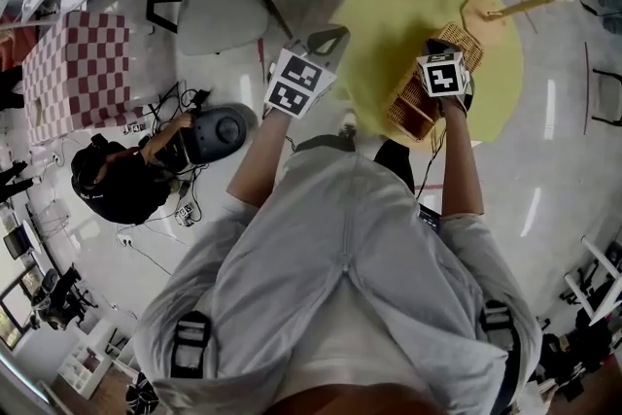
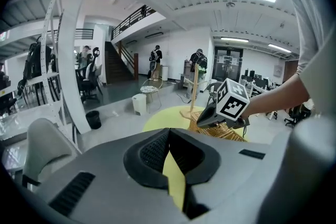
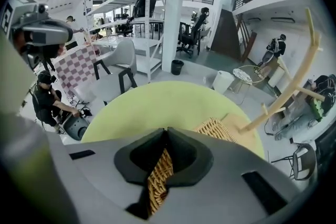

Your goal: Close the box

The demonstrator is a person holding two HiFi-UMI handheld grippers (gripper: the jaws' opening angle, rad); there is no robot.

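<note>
The wicker box (image 1: 413,107) sat on the round yellow surface (image 1: 389,15), near its far side. The right claw (image 3: 167,132) was clamped on what looked like the thin woven lid (image 3: 157,181), while the left claw (image 2: 169,131) hung in the air well short of the box, pressed together with nothing in it. The weave likely handled light and springy but could crush, so the lid's stiffer free rim seemed the best place to hold.

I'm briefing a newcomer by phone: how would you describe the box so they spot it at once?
Find the round yellow table. On it, next to the wooden stand, sits the wicker box, held by the right gripper. It is the only woven thing there; the stand is plain smooth wood.
</note>
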